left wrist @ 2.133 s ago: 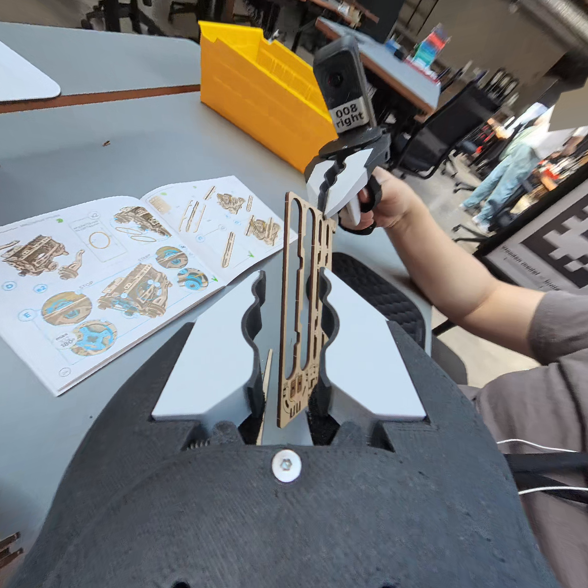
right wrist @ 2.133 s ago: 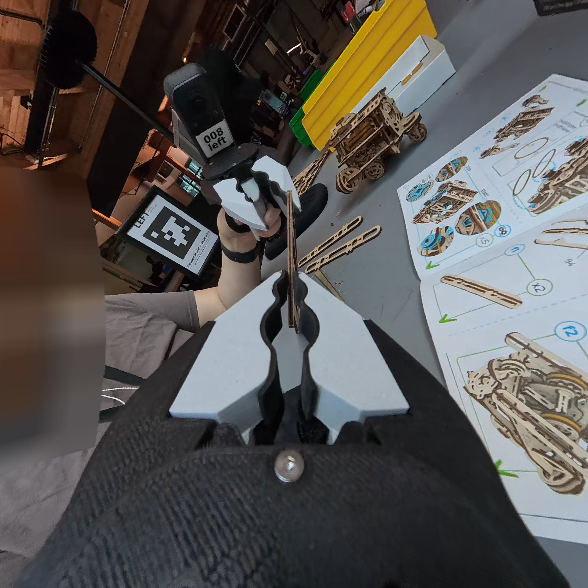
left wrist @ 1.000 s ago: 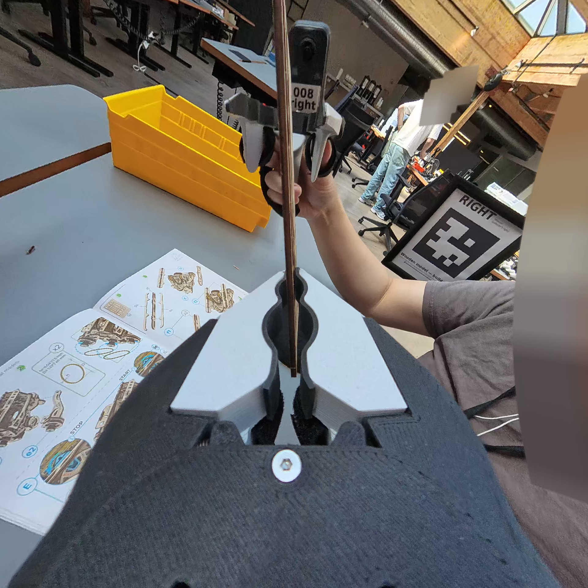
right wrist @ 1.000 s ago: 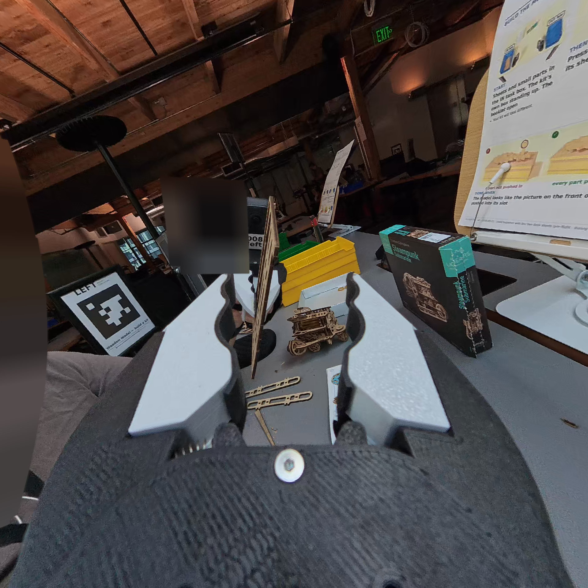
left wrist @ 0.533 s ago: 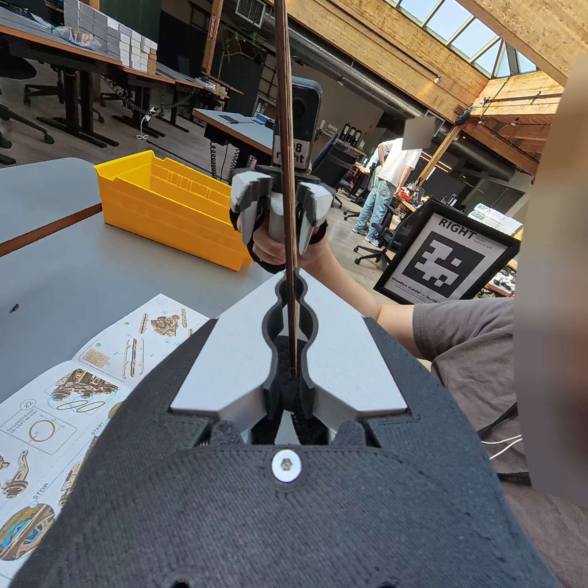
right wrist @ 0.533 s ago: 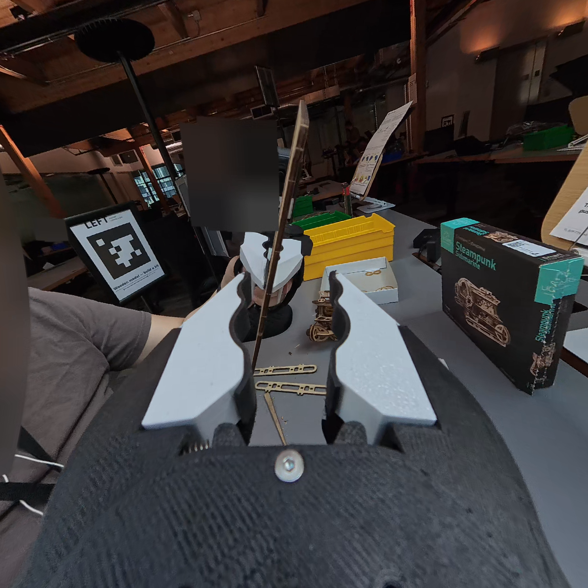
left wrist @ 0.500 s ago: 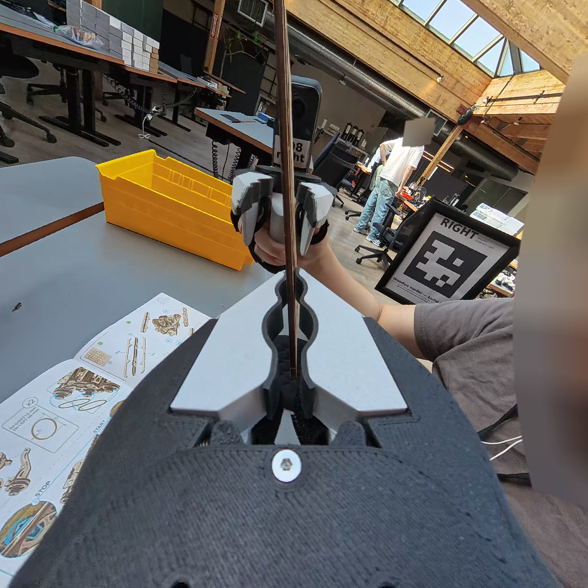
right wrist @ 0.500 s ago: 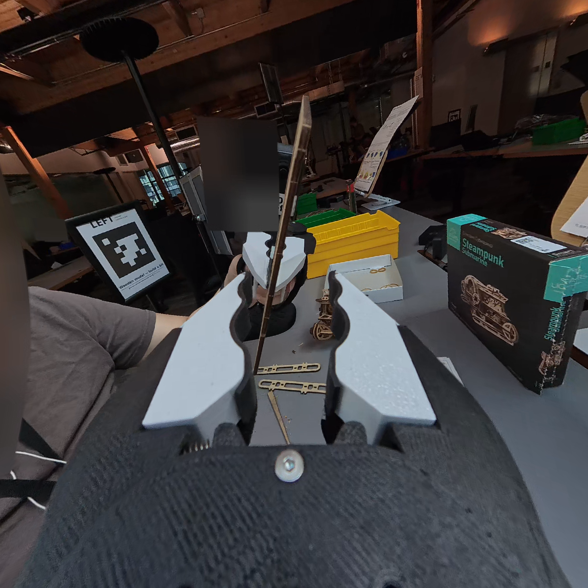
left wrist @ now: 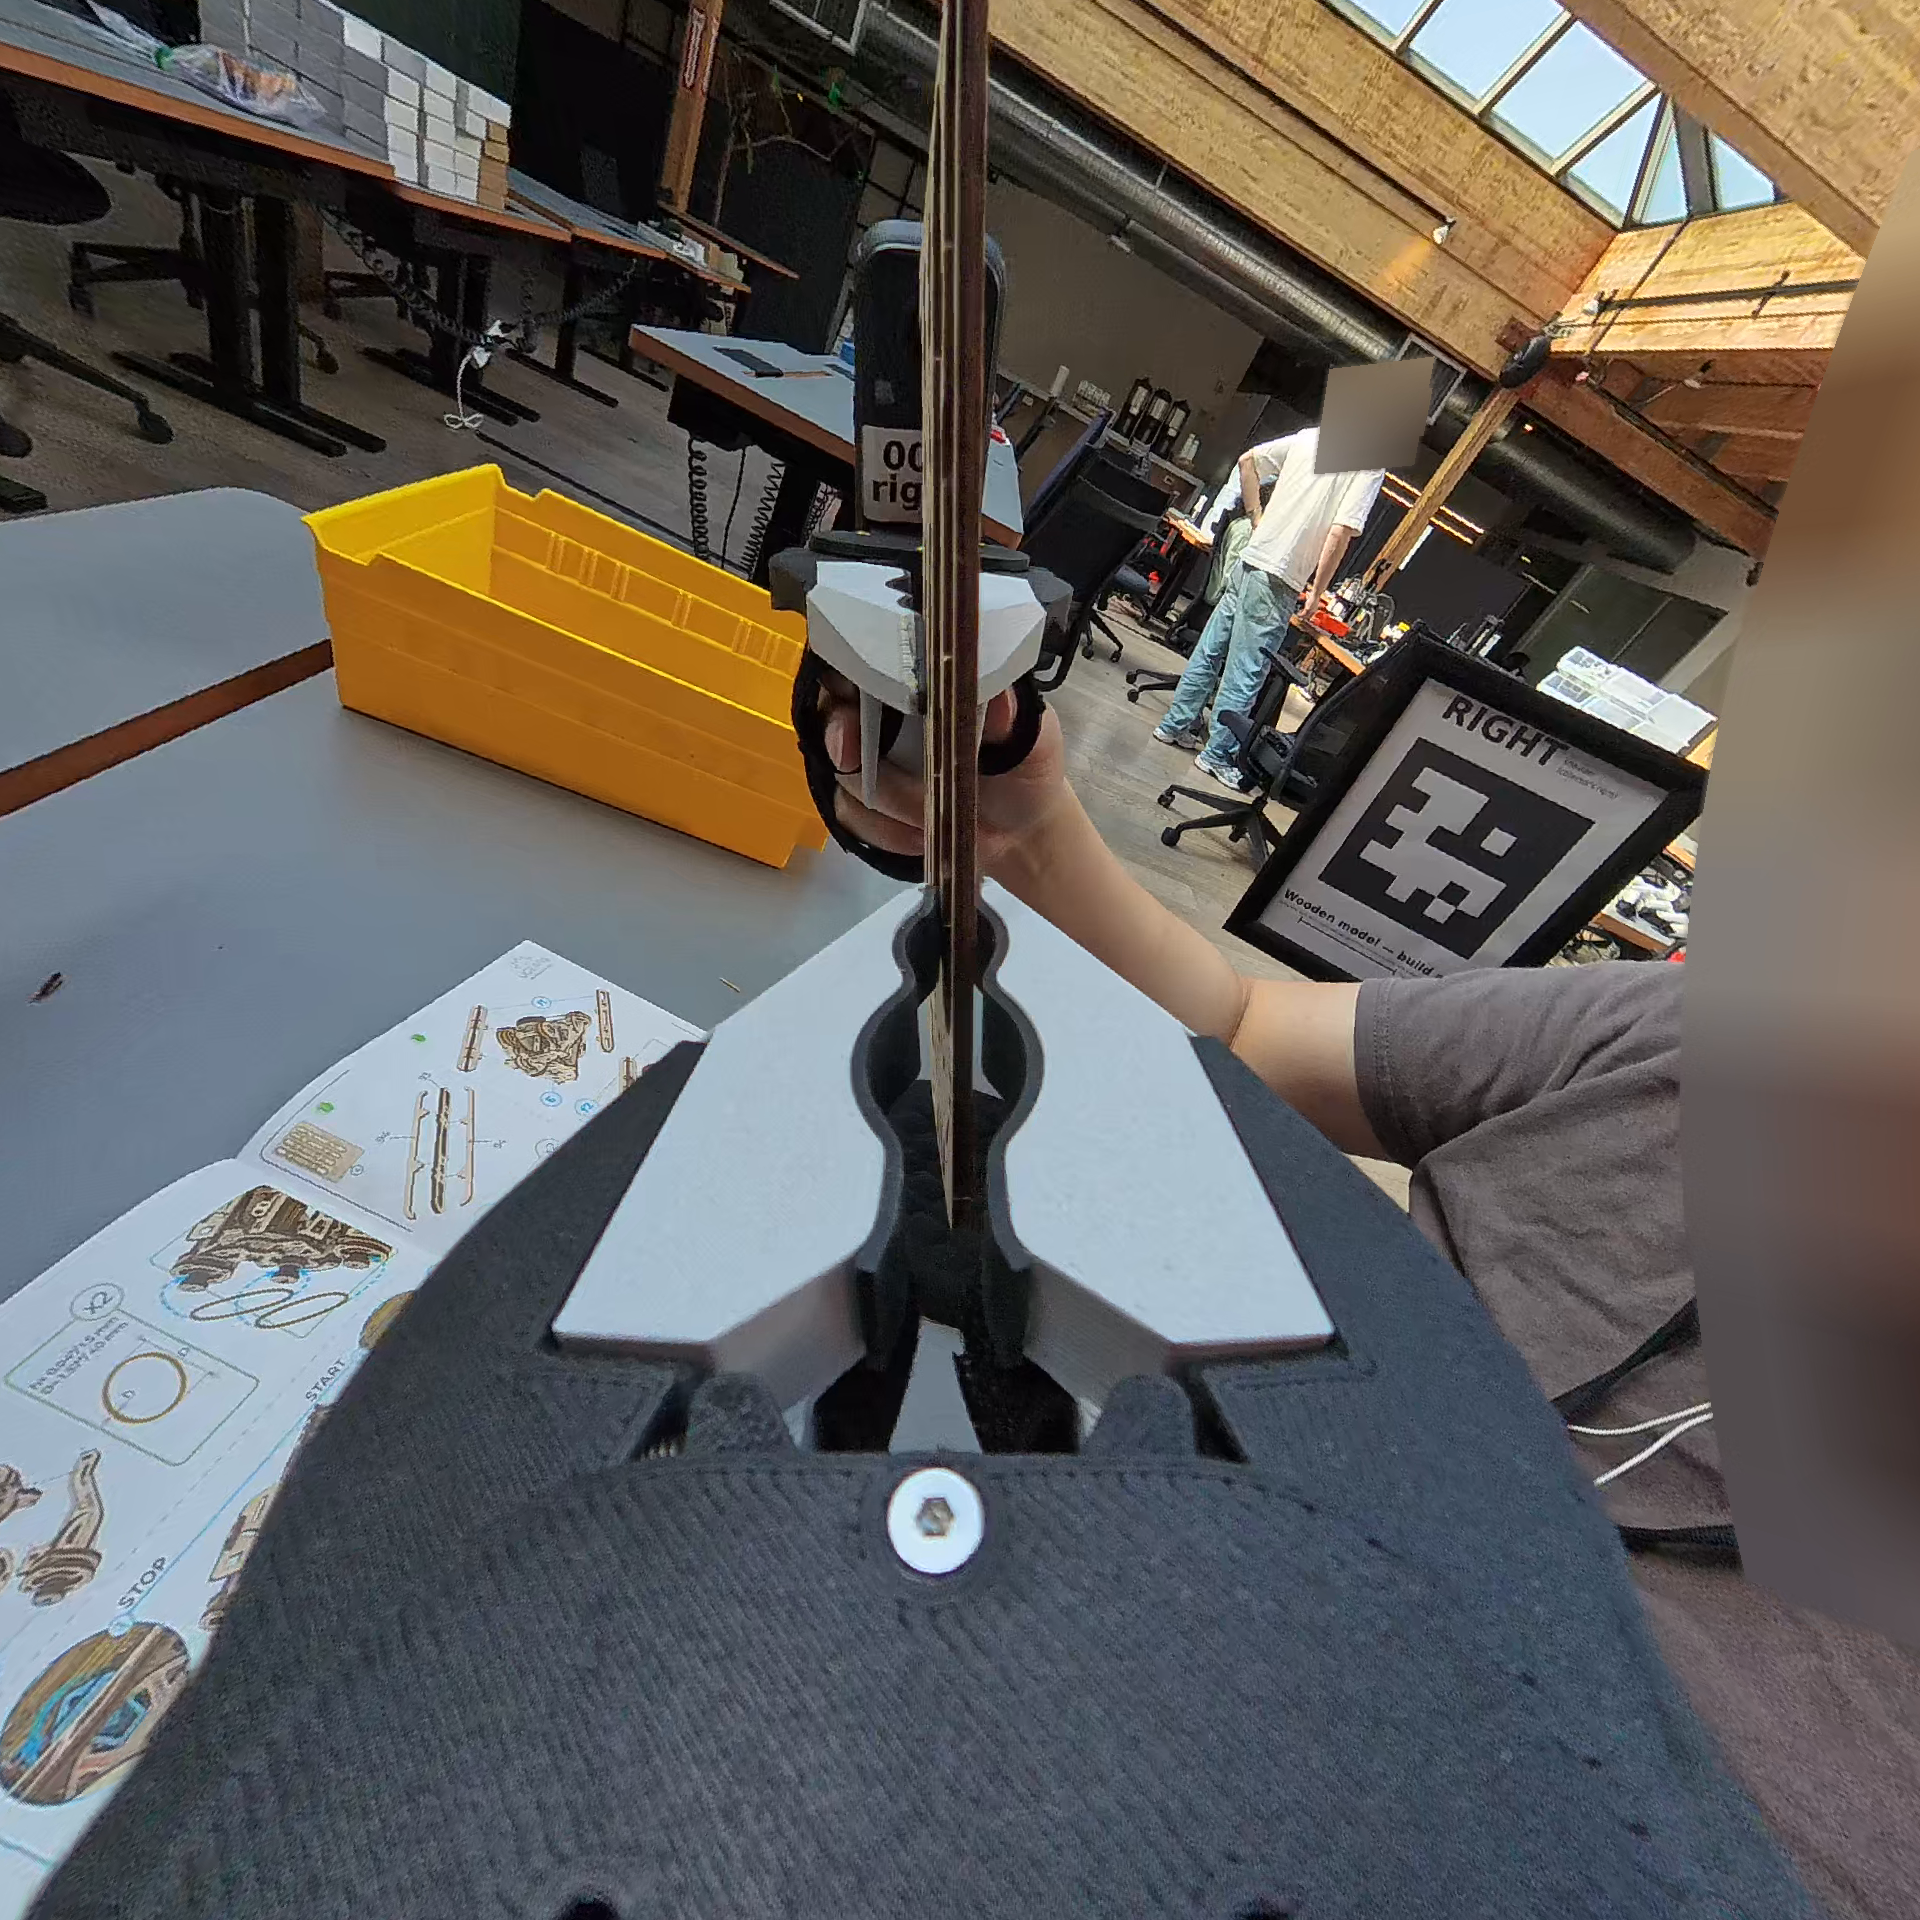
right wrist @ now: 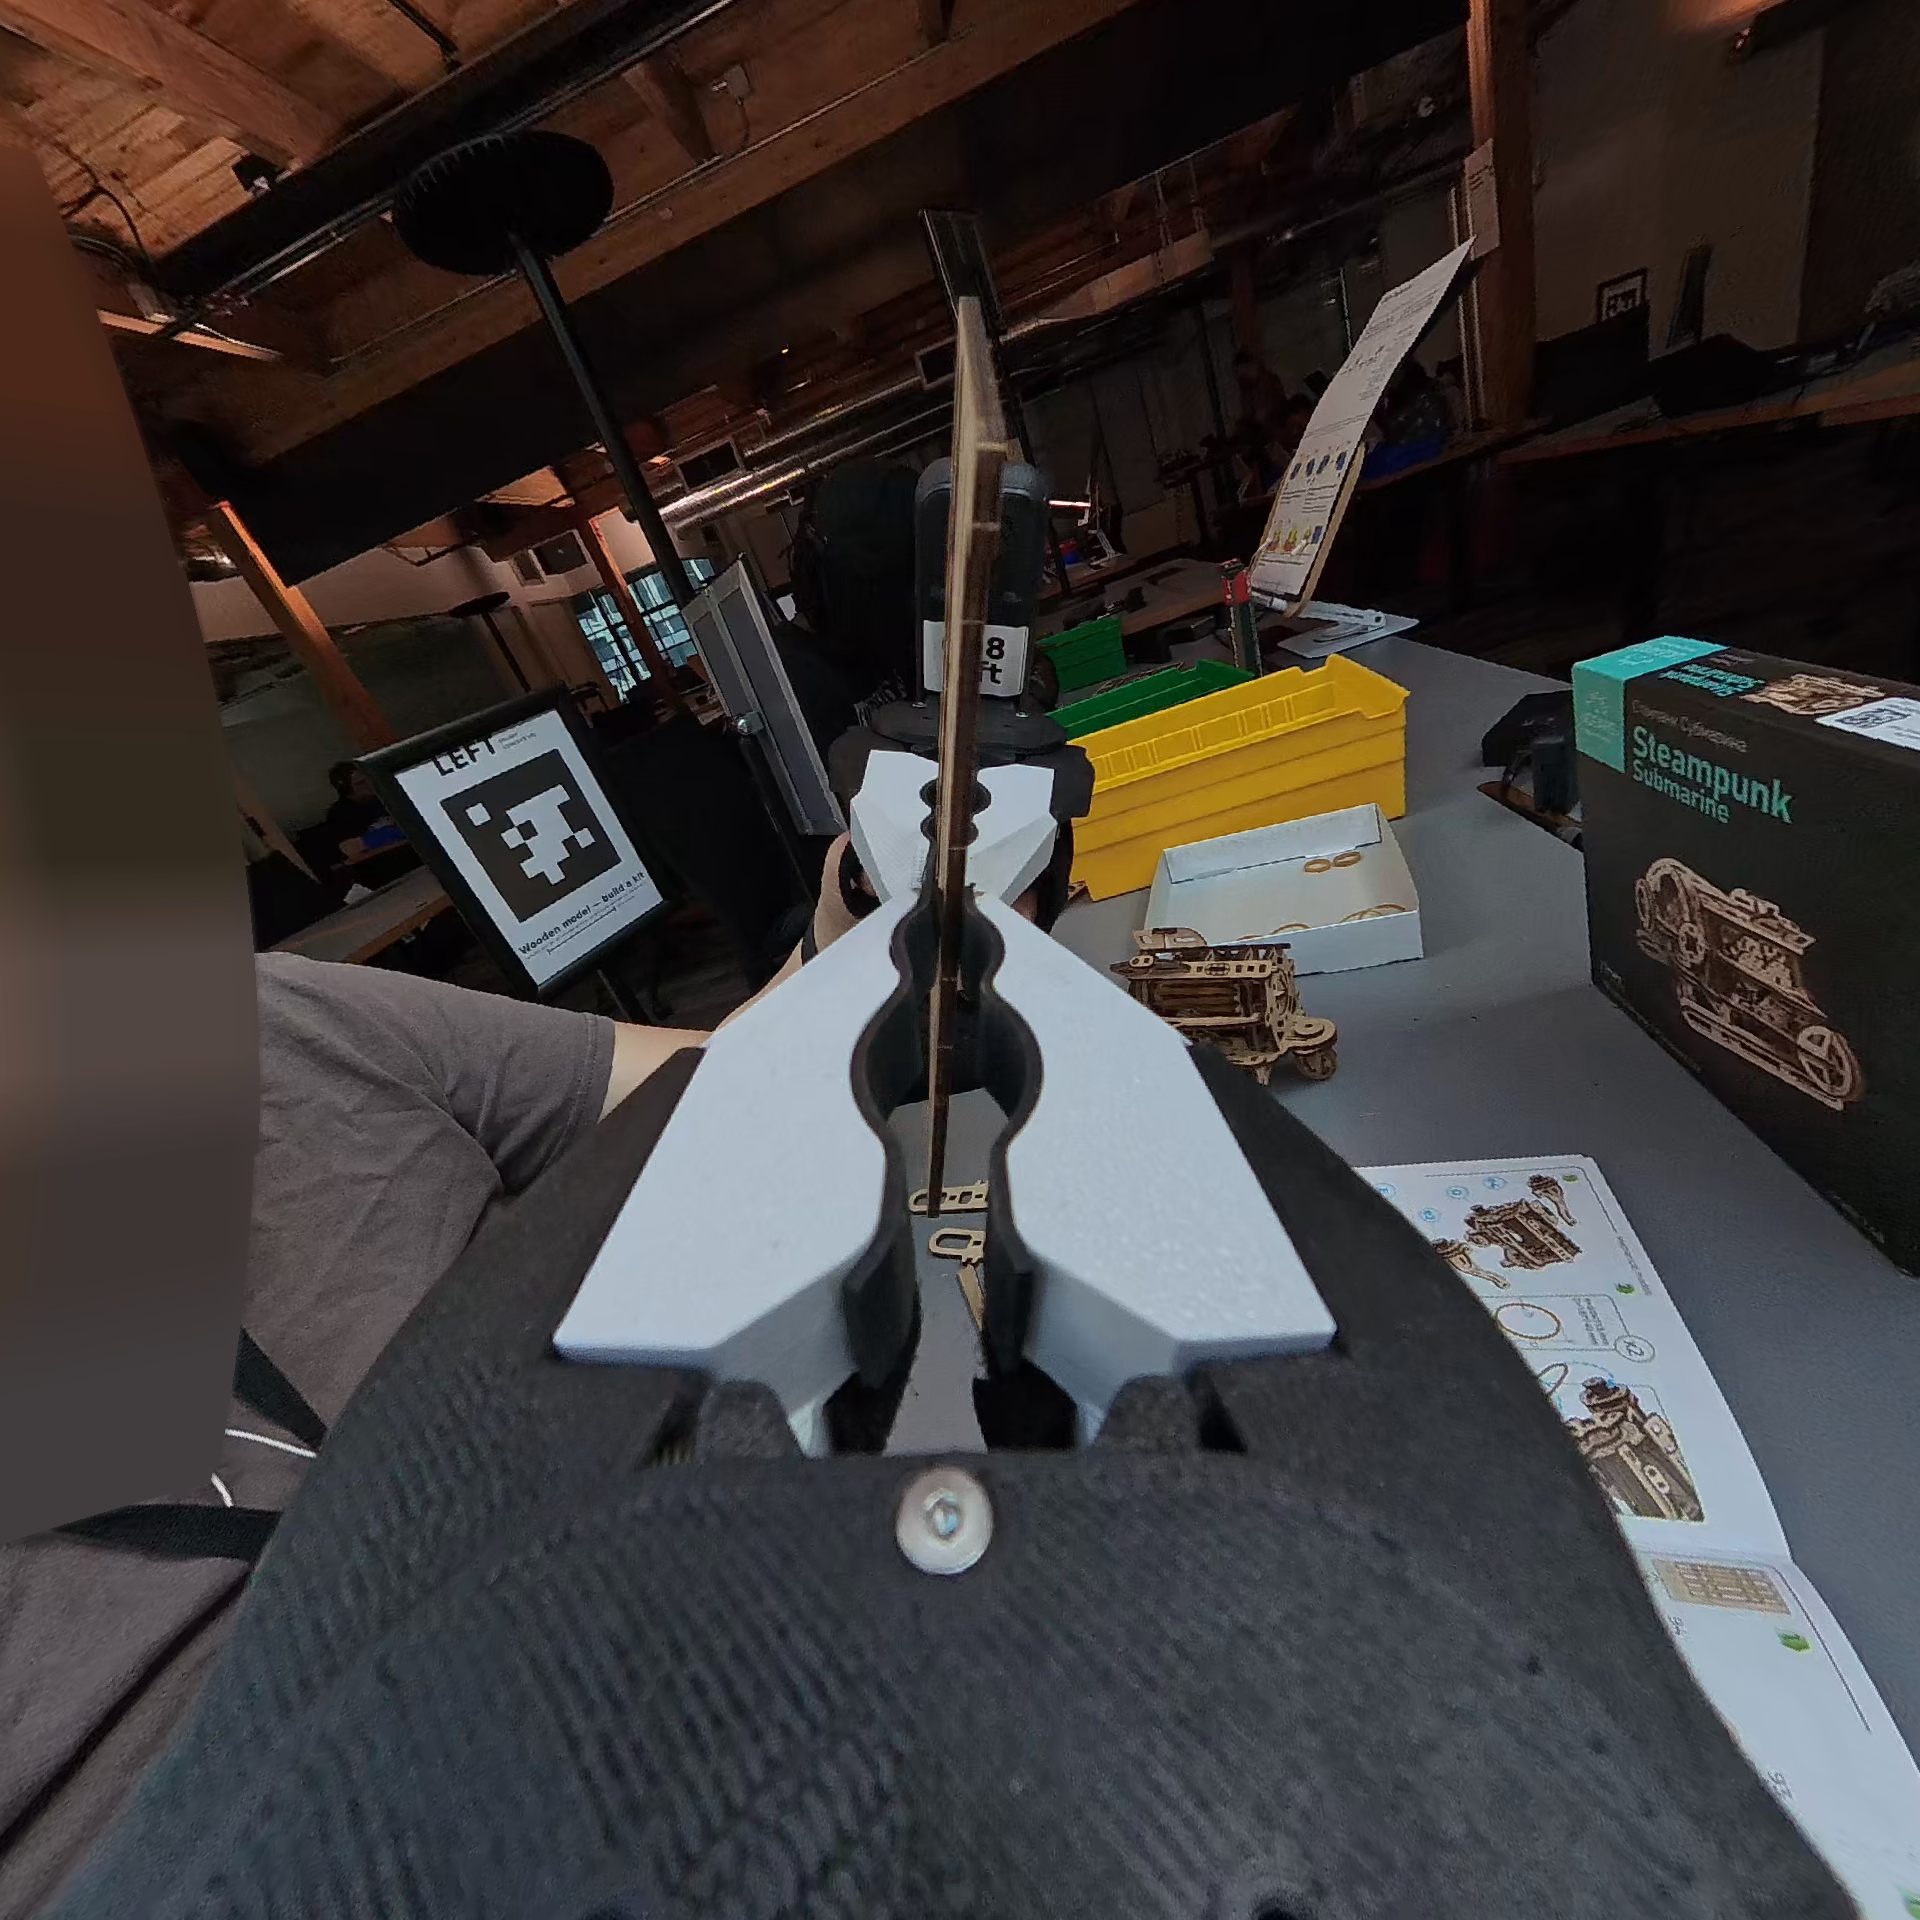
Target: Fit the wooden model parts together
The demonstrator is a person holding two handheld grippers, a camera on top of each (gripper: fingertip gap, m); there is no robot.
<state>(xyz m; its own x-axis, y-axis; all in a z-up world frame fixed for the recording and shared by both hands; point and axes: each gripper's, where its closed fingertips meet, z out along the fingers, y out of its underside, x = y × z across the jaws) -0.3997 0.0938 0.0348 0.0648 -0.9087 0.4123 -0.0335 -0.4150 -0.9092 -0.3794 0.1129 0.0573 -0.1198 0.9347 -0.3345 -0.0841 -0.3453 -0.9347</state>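
Observation:
A thin laser-cut wooden sheet (left wrist: 951, 416) stands upright and edge-on between the two grippers, above the grey table (left wrist: 312, 883). My left gripper (left wrist: 951, 904) is shut on its lower part. My right gripper (right wrist: 948, 914) faces it from the other side and is shut on the same sheet (right wrist: 971, 468). Each gripper shows in the other's view: the right one (left wrist: 925, 665) and the left one (right wrist: 951, 831). A partly built wooden model (right wrist: 1226, 997) stands on the table beyond my right gripper. Loose wooden strips (right wrist: 951, 1200) lie under the sheet.
An open instruction booklet (left wrist: 312, 1195) lies on the table; it also shows in the right wrist view (right wrist: 1558, 1299). A yellow bin (left wrist: 540, 634) stands behind it. A white tray (right wrist: 1288, 894) and a black kit box (right wrist: 1756, 935) stand at the right. Left tips to right tips: about 4 centimetres.
My right gripper was open around the sheet half a second ago and has now closed on it. My left gripper has kept its hold and stayed about where it was.

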